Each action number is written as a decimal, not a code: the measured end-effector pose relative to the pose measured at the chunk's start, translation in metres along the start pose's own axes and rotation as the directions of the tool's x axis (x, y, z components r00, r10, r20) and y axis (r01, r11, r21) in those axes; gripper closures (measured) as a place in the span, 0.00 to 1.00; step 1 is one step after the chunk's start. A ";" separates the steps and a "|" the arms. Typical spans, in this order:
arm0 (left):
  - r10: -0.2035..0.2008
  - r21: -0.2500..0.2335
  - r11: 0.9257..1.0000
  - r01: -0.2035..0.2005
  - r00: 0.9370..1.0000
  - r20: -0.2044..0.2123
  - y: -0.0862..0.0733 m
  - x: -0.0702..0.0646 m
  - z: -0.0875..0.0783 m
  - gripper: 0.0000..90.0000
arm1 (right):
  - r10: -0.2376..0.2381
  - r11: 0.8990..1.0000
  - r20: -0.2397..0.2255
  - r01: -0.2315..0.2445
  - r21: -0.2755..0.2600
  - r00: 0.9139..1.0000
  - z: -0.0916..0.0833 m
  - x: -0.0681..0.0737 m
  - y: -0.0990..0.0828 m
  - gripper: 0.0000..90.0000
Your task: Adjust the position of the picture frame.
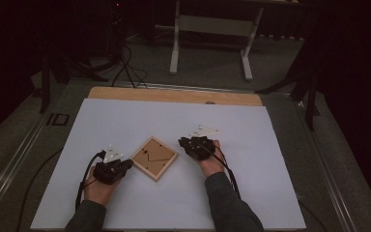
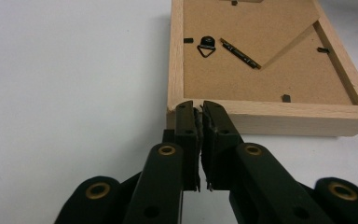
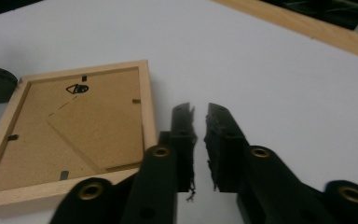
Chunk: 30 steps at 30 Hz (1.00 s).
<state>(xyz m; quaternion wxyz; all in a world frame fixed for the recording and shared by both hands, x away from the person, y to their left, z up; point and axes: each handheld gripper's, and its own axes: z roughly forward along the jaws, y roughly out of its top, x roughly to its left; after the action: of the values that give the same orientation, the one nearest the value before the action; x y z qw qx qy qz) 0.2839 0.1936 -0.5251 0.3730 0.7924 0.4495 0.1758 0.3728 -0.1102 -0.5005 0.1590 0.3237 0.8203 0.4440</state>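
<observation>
From the high view, a small square picture frame of pale wood [image 1: 154, 158] lies back-side up near the middle of the white table sheet [image 1: 125, 121], turned like a diamond. The left gripper [image 1: 125, 166] sits right at its left corner, and the right gripper [image 1: 186, 142] rests just off its right corner, each in a person's hand.

Over to the left gripper view: the black jaws are clenched together with nothing between them, tips right up against the frame's near wooden edge [image 2: 270, 119], close to a corner. Inside the rim you see the brown fibreboard backing [image 2: 242, 70], a black triangular hanging loop [image 2: 207, 45], a folded easel stand and small black retaining tabs.

Now the right gripper view: these jaws are all but closed, a thin slit left, pinching nothing, hovering just beside the frame's right rail [image 3: 147, 100], apart from it.

How will it handle? I'd judge it light and stiff, but likely glazed underneath, so fragile if dropped or twisted. The smooth wood may slip on the sheet when nudged. Best hold looks like a side rail, one jaw inside the recess, one outside, or a retaining tab for opening the back.
</observation>
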 end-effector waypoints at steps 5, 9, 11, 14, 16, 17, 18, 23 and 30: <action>0.003 0.021 1.000 -0.003 1.000 -0.010 -0.001 -0.004 0.000 0.99 | 0.011 0.999 -0.010 -0.011 0.032 1.000 0.008 0.004 -0.002 0.99; 0.005 0.033 0.999 -0.004 1.000 -0.012 -0.001 -0.006 0.000 1.00 | 0.006 0.999 -0.012 -0.006 0.053 1.000 0.012 0.005 -0.004 0.99; 0.009 0.044 0.999 -0.008 1.000 -0.012 -0.001 -0.006 0.001 1.00 | 0.007 0.998 -0.015 -0.006 0.063 1.000 0.013 0.006 -0.004 0.99; 0.016 0.059 0.998 -0.016 1.000 -0.011 -0.002 -0.009 0.003 1.00 | 0.004 0.997 -0.024 -0.002 0.077 1.000 0.016 0.007 -0.006 0.99; 0.025 0.063 0.998 -0.024 1.000 -0.013 -0.002 -0.010 0.004 1.00 | -0.003 0.996 -0.032 0.006 0.093 0.999 0.018 0.008 -0.007 0.99; 0.025 0.063 0.998 -0.024 1.000 -0.012 -0.002 -0.010 0.004 1.00 | -0.006 0.995 -0.033 0.009 0.100 0.999 0.019 0.009 -0.008 0.99; 0.025 0.063 0.998 -0.024 1.000 -0.012 -0.002 -0.010 0.004 1.00 | -0.008 0.994 -0.034 0.011 0.106 0.999 0.019 0.009 -0.008 1.00; 0.021 0.060 0.998 -0.020 1.000 -0.010 -0.002 -0.009 0.005 1.00 | -0.002 0.994 -0.032 0.006 0.112 0.999 0.020 0.009 -0.008 1.00; 0.041 0.067 0.997 -0.042 0.999 0.008 -0.001 -0.016 0.009 1.00 | -0.011 0.992 -0.037 0.015 0.129 0.999 0.018 0.009 -0.008 1.00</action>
<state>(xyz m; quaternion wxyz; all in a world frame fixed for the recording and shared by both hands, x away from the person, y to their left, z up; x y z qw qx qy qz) 0.2798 0.1769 -0.5309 0.3441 0.8142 0.4372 0.1655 0.3733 -0.0962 -0.5170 0.1257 0.3199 0.8520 0.3948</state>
